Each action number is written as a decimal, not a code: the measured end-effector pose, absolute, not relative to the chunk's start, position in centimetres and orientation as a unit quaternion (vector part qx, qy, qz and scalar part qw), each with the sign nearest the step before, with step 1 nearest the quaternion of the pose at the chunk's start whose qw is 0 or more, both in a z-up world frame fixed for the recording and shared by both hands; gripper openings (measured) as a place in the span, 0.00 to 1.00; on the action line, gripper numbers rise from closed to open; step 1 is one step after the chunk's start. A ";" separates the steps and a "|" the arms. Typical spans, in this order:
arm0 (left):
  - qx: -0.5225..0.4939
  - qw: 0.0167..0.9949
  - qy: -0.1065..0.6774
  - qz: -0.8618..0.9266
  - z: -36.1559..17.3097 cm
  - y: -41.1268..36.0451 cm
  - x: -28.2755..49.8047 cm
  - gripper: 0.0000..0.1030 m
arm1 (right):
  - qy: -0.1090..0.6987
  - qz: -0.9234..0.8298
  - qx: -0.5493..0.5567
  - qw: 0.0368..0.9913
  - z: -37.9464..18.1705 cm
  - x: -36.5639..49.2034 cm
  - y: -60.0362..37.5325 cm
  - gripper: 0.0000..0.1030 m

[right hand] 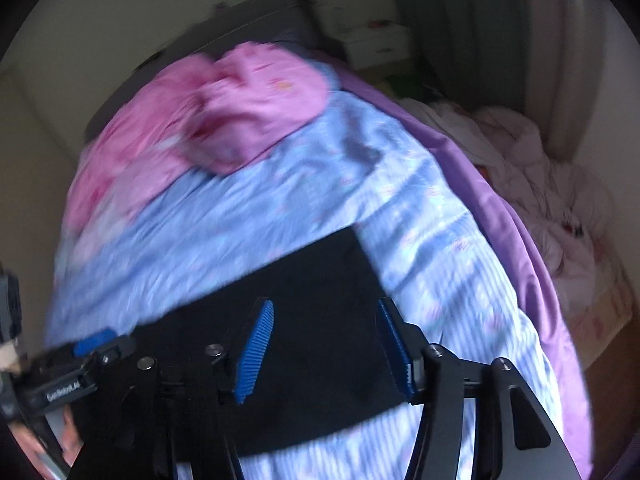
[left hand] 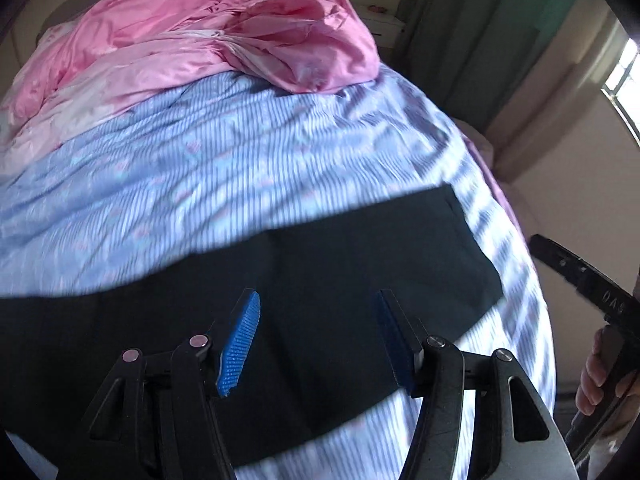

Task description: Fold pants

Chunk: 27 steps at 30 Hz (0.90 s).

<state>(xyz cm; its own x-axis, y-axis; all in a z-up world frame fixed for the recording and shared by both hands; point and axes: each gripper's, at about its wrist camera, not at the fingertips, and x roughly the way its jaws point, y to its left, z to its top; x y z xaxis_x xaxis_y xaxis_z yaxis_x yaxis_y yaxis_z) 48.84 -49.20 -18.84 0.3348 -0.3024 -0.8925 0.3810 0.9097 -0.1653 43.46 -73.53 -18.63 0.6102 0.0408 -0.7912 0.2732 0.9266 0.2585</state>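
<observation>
While the black pants lie flat in a folded band across the near part of the bed, on its blue striped sheet, both tools hang above them with nothing gripped. The left gripper has its blue pads spread apart over the dark cloth, and the right gripper is likewise spread, its pads clear of the fabric. A crumpled pink quilt sits at the far end of the bed. Both views are blurred by motion.
</observation>
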 end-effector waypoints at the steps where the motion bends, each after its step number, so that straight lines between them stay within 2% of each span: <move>1: 0.037 0.818 0.535 -0.208 -18.2 -48.5 47.5 0.57 | 0.441 -0.054 0.165 0.881 -18.1 42.7 -72.4 0.56; 6: 0.033 0.837 0.512 -0.190 -14.2 -44.2 41.6 0.57 | 0.454 -0.013 0.095 0.886 -15.3 38.2 -66.3 0.62; 14: -0.030 0.862 0.489 -0.131 -8.4 -34.5 33.7 0.64 | 0.468 0.055 0.096 0.877 -11.5 32.5 -57.5 0.68; 27: -0.063 0.888 0.442 -0.107 -4.1 -15.3 25.4 0.65 | 0.429 0.126 0.038 0.894 -4.8 27.6 -38.8 0.68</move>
<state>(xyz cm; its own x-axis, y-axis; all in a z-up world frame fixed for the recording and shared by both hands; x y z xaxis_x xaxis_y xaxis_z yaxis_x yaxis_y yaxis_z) 25.36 -15.31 -4.08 0.5863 -0.2467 -0.7716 0.1351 0.9689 -0.2072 27.55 -38.78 -4.78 0.5998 0.2568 -0.7578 -0.1920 0.9656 0.1753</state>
